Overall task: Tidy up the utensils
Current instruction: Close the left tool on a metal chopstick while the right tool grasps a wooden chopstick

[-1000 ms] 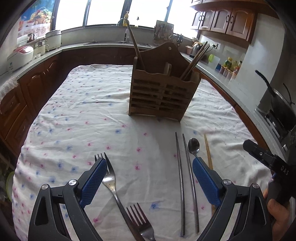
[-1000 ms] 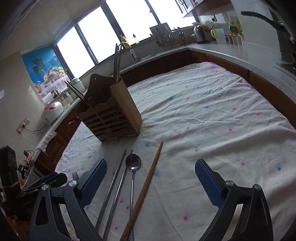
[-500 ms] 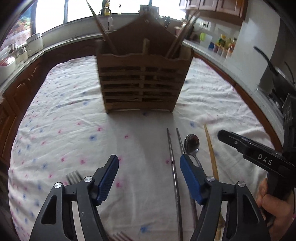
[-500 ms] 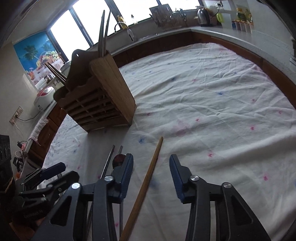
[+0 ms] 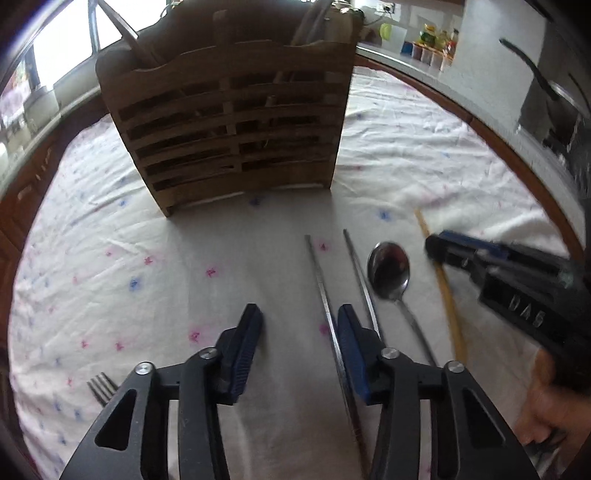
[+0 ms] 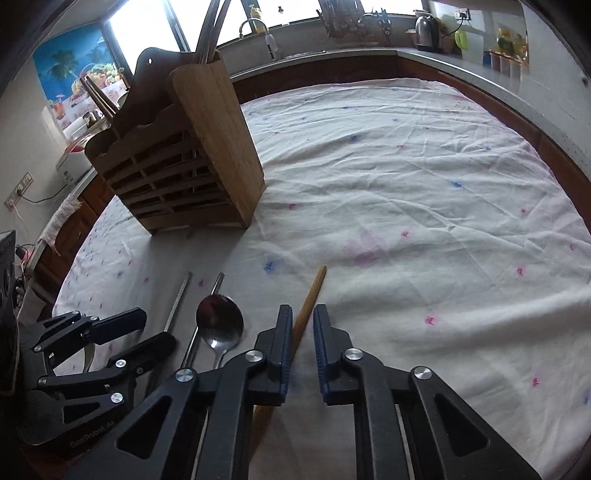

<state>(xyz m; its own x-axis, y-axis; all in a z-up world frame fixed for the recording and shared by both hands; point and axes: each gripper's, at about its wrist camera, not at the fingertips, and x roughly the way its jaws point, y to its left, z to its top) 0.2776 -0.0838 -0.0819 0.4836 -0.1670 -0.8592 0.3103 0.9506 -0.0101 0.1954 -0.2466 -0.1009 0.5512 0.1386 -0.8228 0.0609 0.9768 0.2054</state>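
Observation:
A slatted wooden utensil holder (image 5: pixel 232 122) stands on the white cloth and holds chopsticks and utensils; it also shows in the right wrist view (image 6: pixel 184 162). Two metal chopsticks (image 5: pixel 321 280), a metal spoon (image 5: pixel 389 271) and a wooden chopstick (image 5: pixel 445 291) lie side by side in front of it. My left gripper (image 5: pixel 297 325) is open, its right finger beside a metal chopstick. My right gripper (image 6: pixel 303 325) is nearly shut around the wooden chopstick (image 6: pixel 308 302), with a small gap still showing at its jaws. A fork (image 5: pixel 101 387) lies at the lower left.
The table is covered by a white cloth with small pink and blue flowers (image 6: pixel 424 192). A kitchen counter with a kettle (image 6: pixel 426 27), jars and a sink runs behind it. A stove with pans (image 5: pixel 554 107) is at the right.
Both grippers moved forward and lower toward the utensils. The right gripper's jaws narrowed around the wooden chopstick. The left gripper's jaws narrowed too and shifted right, next to the metal chopsticks.

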